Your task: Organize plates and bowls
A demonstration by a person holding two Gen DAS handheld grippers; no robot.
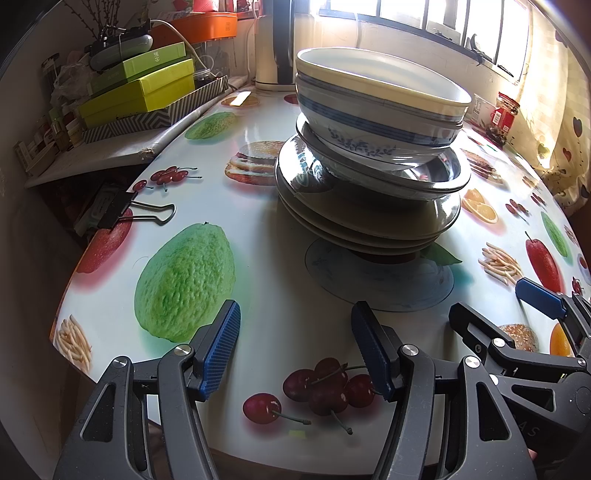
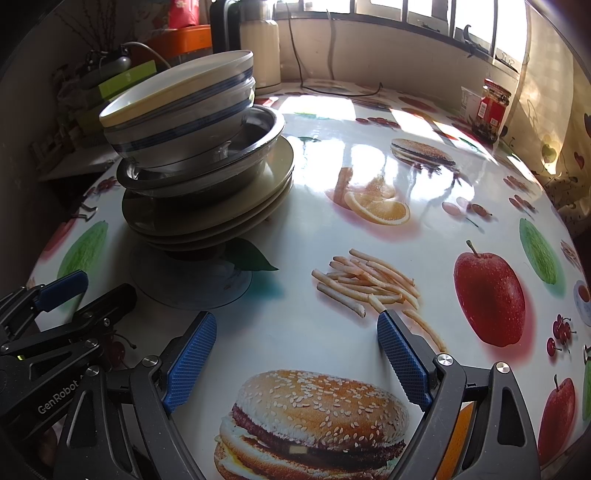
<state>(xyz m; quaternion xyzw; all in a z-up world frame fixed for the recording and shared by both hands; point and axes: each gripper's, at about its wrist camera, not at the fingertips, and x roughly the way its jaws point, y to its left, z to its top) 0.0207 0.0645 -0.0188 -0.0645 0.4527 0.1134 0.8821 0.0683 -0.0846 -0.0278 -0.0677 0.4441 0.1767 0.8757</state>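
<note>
A stack of dishes [image 1: 373, 162] stands mid-table: several cream plates [image 1: 369, 225] at the bottom, steel bowls [image 1: 436, 181] on them, and blue-banded white bowls [image 1: 376, 103] on top, tilted. Short of the stack, my left gripper [image 1: 295, 336] hovers open over the tablecloth, holding nothing. The right gripper [image 1: 506, 306] shows at the lower right, also open. In the right wrist view the same stack [image 2: 192, 155] sits at the upper left. There my right gripper [image 2: 295, 354] is open above a printed burger, with the left gripper [image 2: 86, 293] beside it at the lower left.
A flat round pale disc [image 1: 380, 280] lies under the stack's near side. A binder clip [image 1: 122, 210] grips the table's left edge. Green boxes [image 1: 140, 88] and an orange box [image 1: 207, 26] pile up on a side shelf. A cream kettle [image 2: 258, 51] and a red jar [image 2: 493, 107] stand at the back.
</note>
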